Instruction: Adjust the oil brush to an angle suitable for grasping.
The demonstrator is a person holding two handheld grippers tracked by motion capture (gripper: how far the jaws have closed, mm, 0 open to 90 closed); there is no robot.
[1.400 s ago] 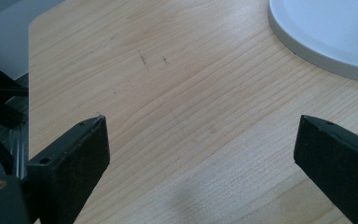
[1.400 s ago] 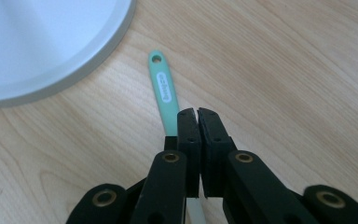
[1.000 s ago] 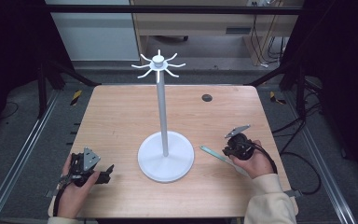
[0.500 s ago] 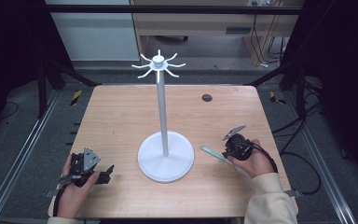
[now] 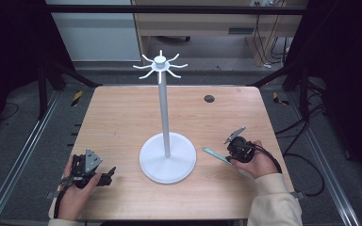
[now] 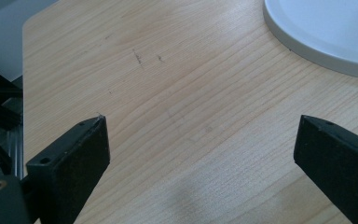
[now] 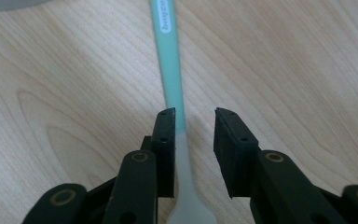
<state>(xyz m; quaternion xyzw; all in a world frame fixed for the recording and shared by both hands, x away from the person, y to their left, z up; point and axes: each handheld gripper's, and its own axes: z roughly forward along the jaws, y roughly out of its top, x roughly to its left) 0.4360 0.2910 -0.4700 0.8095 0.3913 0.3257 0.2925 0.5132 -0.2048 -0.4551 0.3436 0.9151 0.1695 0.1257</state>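
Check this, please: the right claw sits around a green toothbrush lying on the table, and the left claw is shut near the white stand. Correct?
Not quite. The left claw is open, as the left gripper view shows. The right claw does straddle the green toothbrush beside the white stand.

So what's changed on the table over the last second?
Nothing visibly changed. The stand is in the same spot, the left gripper rests open near the table's front edge, and the right gripper sits with its jaws either side of the green toothbrush, not closed on it.
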